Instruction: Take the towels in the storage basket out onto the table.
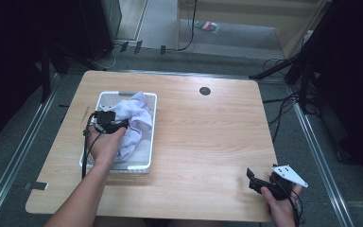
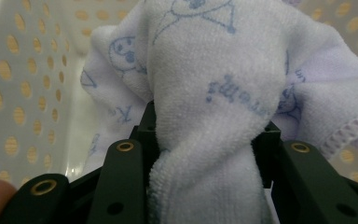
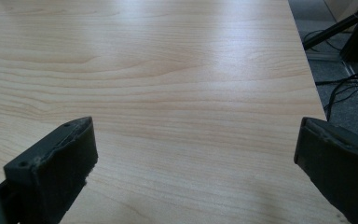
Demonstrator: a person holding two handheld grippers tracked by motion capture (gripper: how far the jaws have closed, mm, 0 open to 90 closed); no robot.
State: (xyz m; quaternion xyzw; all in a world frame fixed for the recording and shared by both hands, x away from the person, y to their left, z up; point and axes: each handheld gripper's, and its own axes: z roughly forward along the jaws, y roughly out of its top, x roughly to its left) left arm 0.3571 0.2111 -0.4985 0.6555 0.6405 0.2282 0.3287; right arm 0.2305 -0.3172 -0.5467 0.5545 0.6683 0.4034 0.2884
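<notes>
Clearly, a grasp has been made: in the left gripper view, a fold of the towel (image 2: 214, 93) is pinched between the jaws of the left gripper (image 2: 207, 149), which are closed tight on the cloth. In the high view, the towel (image 1: 134, 116) is seen left of centre, bunched inside the white basket (image 1: 123, 168), with the left gripper (image 1: 116, 124) set into the heap. Lifting out is judged to be what is left; most of the cloth is not yet raised clear of the rim, and nothing has been laid on the tabletop (image 1: 208, 137). The towel is pale lilac-white terry, printed with faint blue cartoon figures and lettering, and a stitched hem is shown at the right edge of the left gripper view. The right gripper (image 1: 260, 182) is held at the lower right of the high view, jaws spread wide with nothing between them.
</notes>
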